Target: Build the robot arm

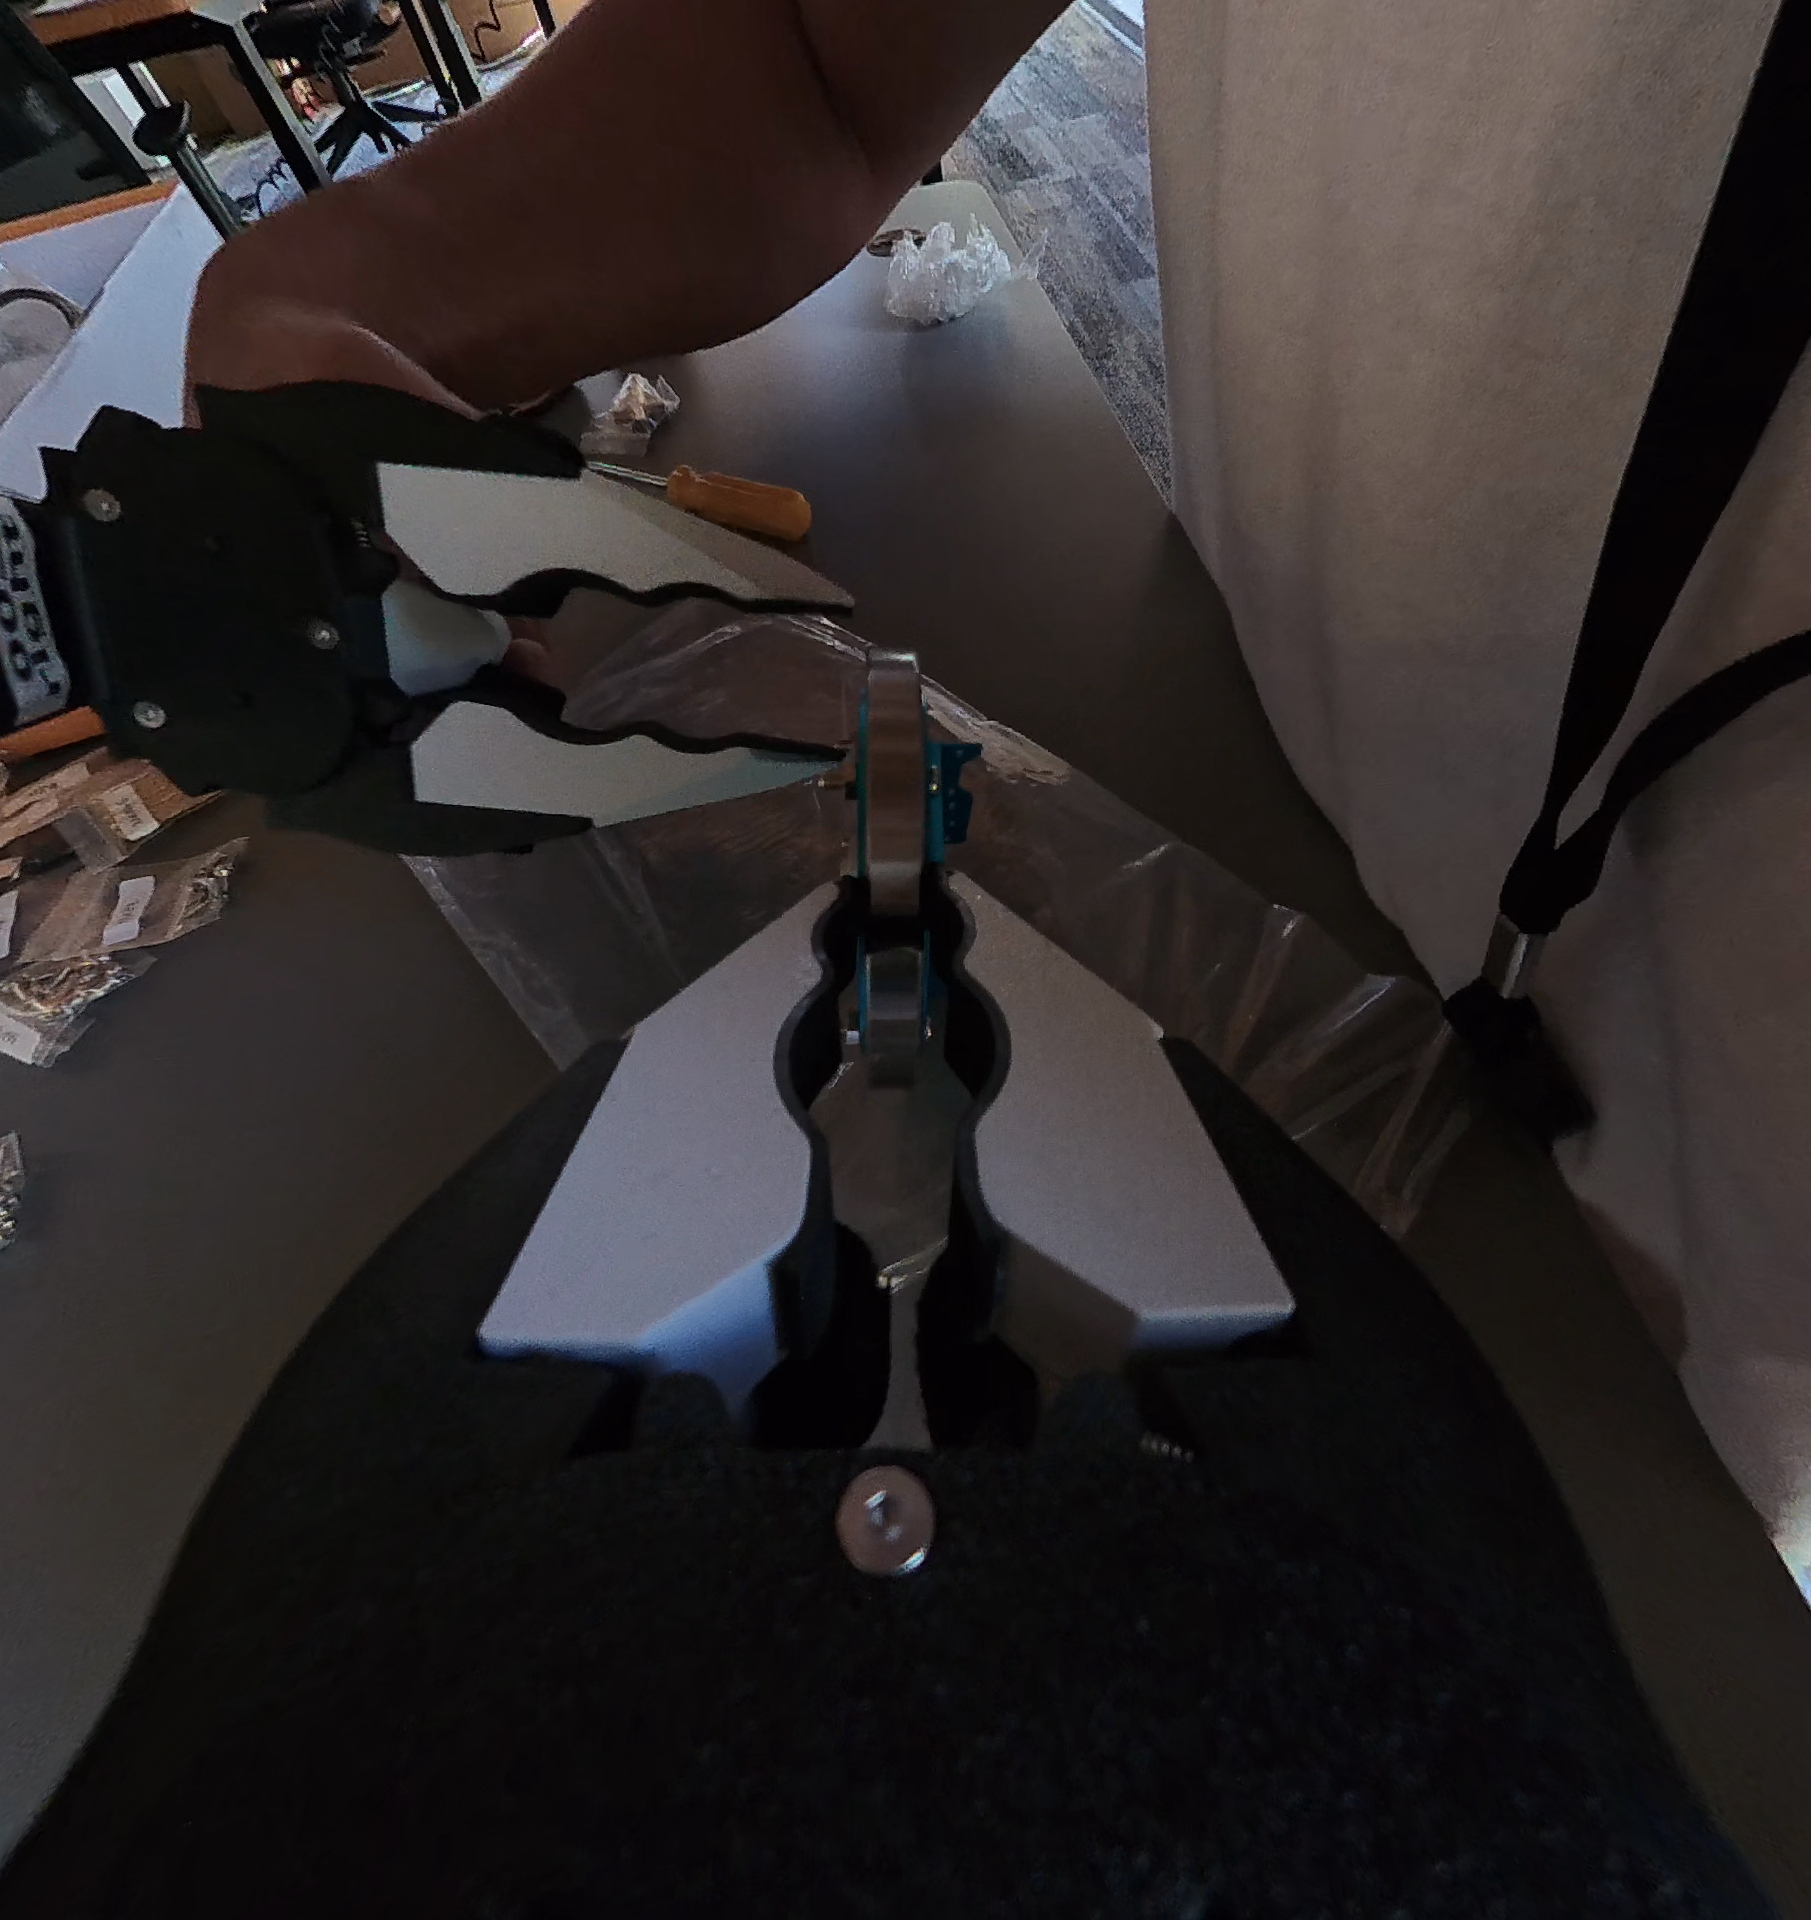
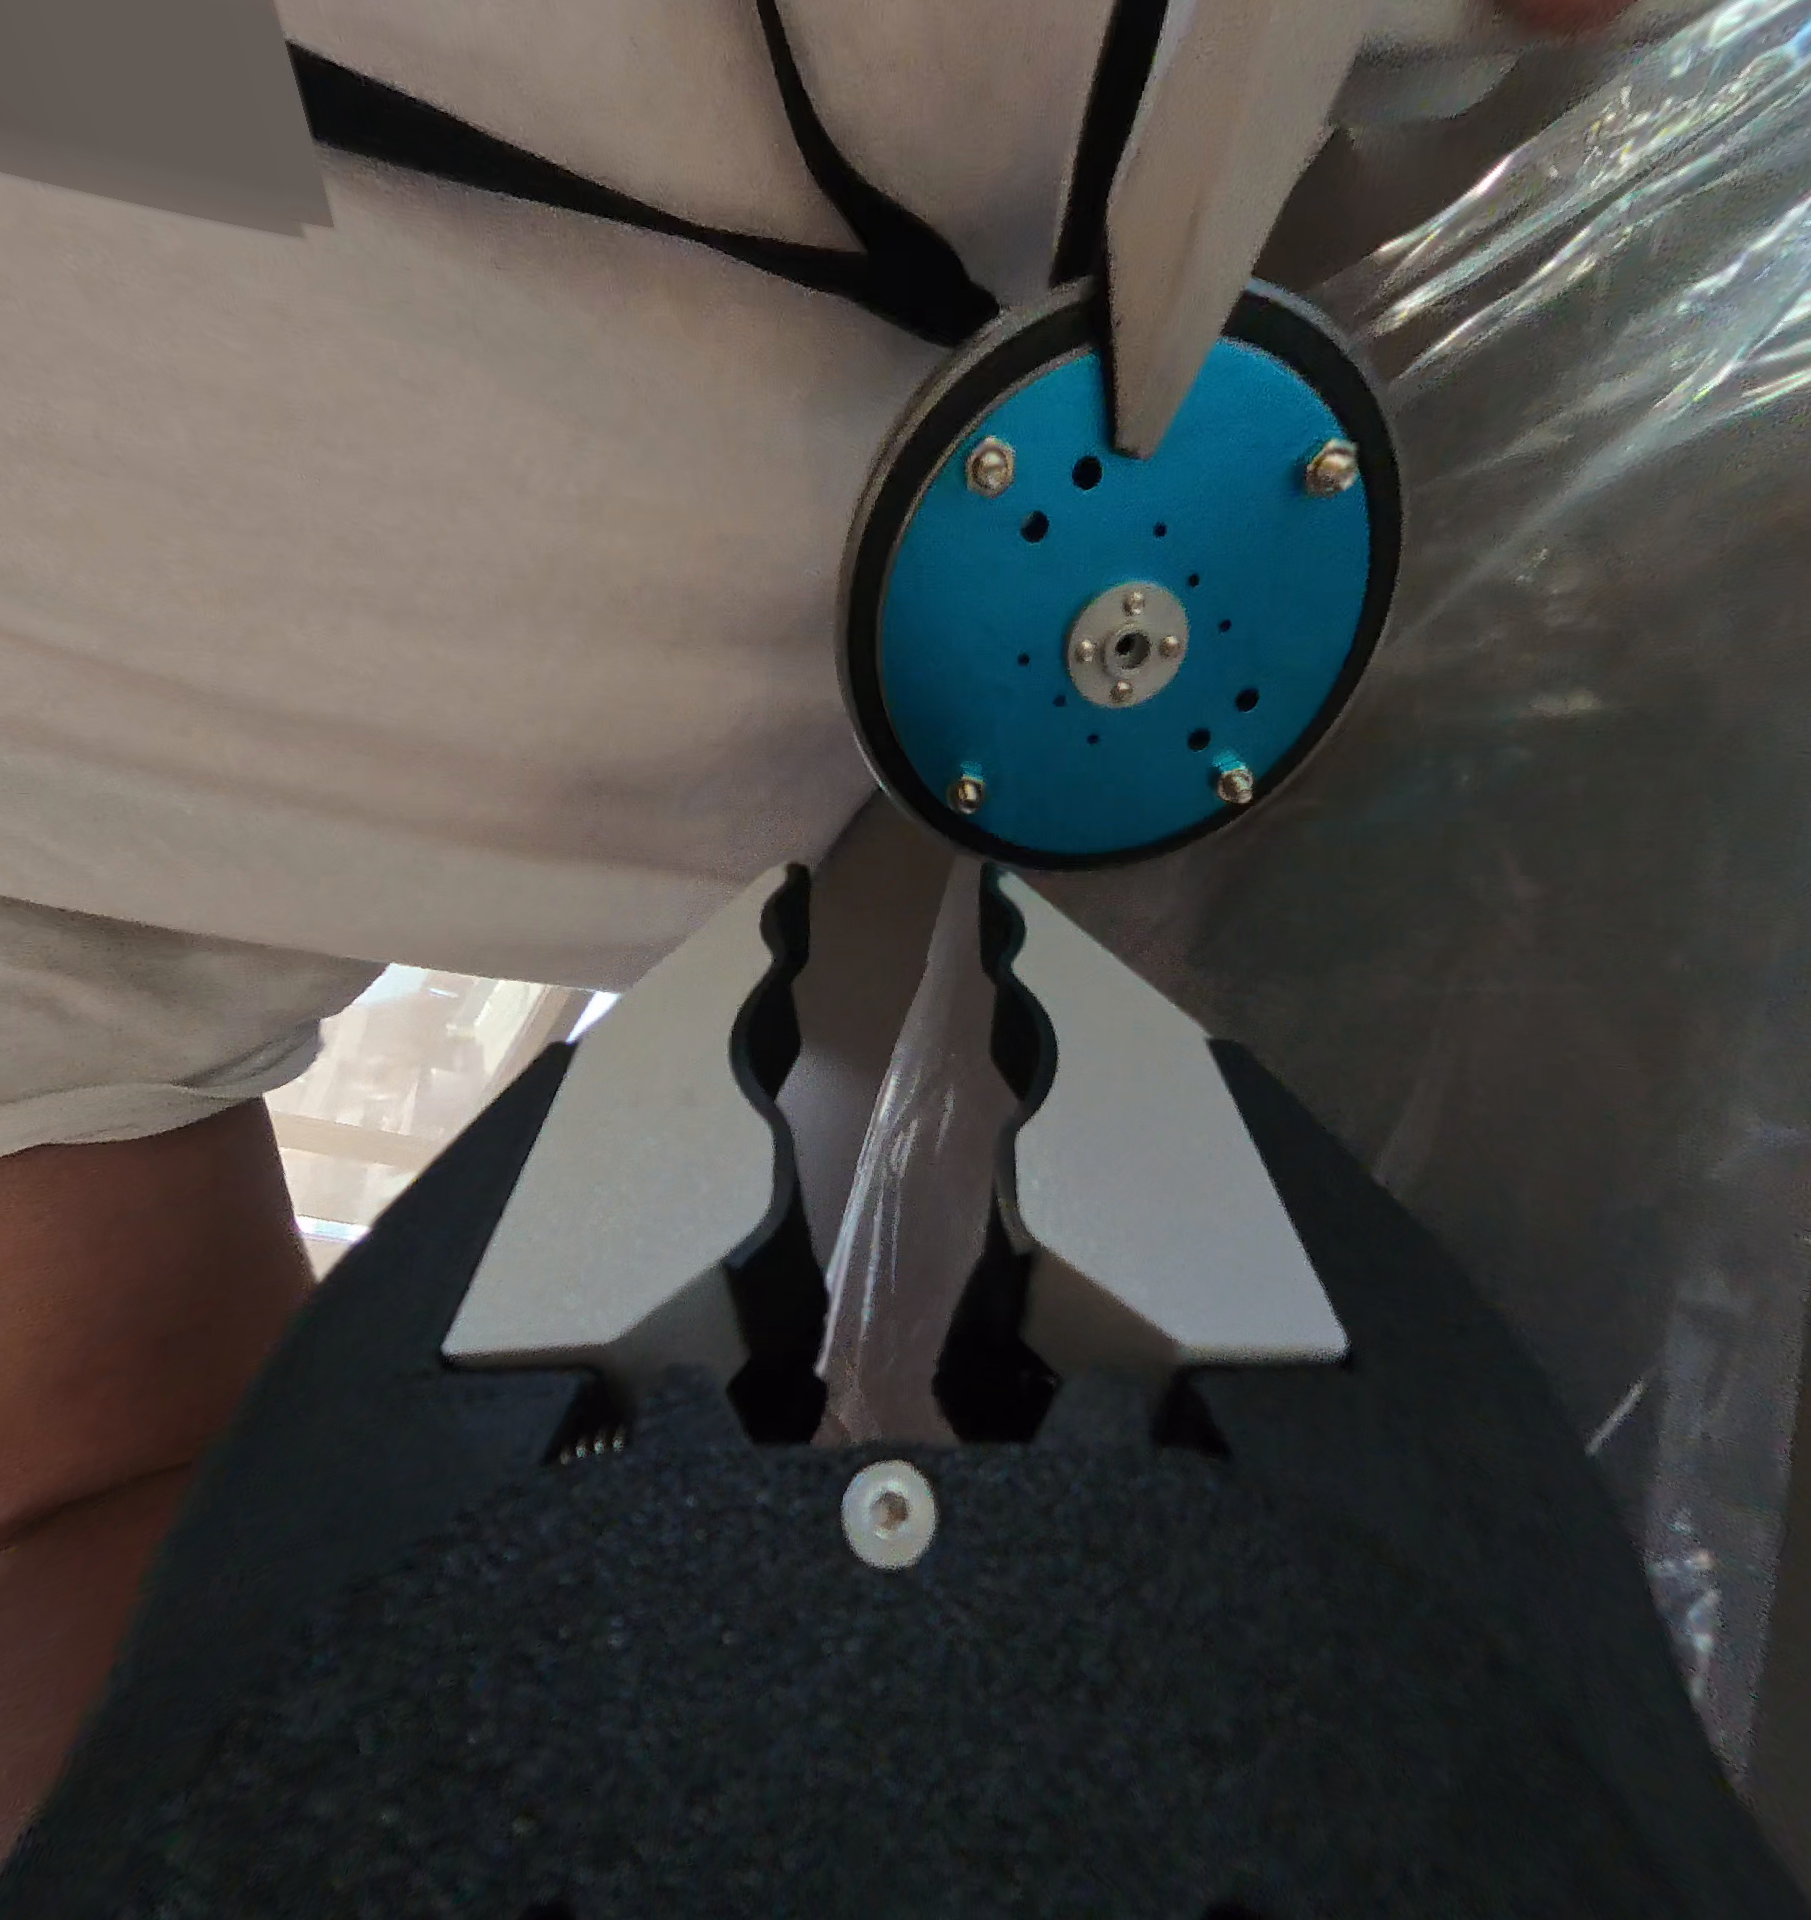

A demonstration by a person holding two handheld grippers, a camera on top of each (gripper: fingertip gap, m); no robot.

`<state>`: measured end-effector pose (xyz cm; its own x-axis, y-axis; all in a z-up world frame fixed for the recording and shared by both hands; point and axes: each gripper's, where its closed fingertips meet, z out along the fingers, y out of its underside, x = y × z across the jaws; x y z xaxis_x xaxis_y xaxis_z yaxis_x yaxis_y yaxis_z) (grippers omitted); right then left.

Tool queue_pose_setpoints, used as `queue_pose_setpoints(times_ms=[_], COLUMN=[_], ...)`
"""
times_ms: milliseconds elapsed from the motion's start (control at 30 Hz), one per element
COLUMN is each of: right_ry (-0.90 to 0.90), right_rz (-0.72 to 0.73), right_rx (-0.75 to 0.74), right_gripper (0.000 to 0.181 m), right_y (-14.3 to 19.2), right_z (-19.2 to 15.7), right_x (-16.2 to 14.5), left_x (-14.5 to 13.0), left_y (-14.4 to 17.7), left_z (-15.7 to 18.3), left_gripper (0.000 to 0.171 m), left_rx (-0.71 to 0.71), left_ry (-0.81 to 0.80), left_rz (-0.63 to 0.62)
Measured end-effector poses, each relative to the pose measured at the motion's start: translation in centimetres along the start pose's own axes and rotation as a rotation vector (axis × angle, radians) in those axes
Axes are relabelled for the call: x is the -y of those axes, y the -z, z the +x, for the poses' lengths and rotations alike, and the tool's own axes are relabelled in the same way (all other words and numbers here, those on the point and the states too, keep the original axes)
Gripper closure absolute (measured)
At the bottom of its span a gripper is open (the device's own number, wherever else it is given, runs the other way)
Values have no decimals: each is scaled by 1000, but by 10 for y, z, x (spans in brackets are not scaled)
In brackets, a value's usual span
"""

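Left wrist view: left gripper point(image 1: 888, 904) clamped on the rim of a blue wheel point(image 1: 893, 769) seen edge-on, above a clear plastic bag point(image 1: 1244, 935) on a dark table point(image 1: 257, 1039); right gripper point(image 1: 828, 686) reaching in from the left with jaws parted, lower tip touching the wheel, an orange-handled screwdriver point(image 1: 740, 499) lying beyond. Right wrist view: wheel's round blue face point(image 2: 1119, 613) with screws and metal hub, right gripper point(image 2: 890, 894) narrowly parted around a fold of the bag point(image 2: 1607, 623).

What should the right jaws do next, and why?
Probably shut on the bag. Its film runs between the jaws of the right gripper, which stand open, while the left gripper clamps the wheel right beside it.
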<state>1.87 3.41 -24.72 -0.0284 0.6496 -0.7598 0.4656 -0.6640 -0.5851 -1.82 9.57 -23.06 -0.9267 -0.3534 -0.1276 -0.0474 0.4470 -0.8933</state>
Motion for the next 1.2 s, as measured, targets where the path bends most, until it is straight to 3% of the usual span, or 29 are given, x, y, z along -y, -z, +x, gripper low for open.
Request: queue_pose_setpoints(times_ms=[233, 333, 400, 633, 767, 833, 1033, 1200], right_ry=[112, 34, -3, 103, 48, 7, 88, 80], right_rz=[106, 70, 29, 103, 105, 35, 96, 105], right_rx=[-16, 14, 31, -57, -14, 12, -120, -72], right_gripper=[142, 144, 154, 139, 137, 156, 135, 136], right_y=[1, -5, -4, 2, -6, -5, 1, -8], right_z=[-4, -4, -6, -4, -7, -10, -1, -7], right_x=[22, 12, 1, 18, 15, -1, 11, 16], left_x=[0, 0, 0, 0, 0, 0, 0, 0], left_y=[0, 0, 0, 0, 0, 0, 0, 0], left_z=[0, 2, 1, 1, 2, 1, 1, 3], left_gripper=[159, 159, 159, 159, 159, 158, 159, 159], left_rx=[-2, -8, -2, -5, -8, -2, 1, -5], left_ry=[-2, -4, -2, -5, -4, 0, -8, -6], left_rz=[-1, 0, -2, -3, 0, -2, -6, -4])
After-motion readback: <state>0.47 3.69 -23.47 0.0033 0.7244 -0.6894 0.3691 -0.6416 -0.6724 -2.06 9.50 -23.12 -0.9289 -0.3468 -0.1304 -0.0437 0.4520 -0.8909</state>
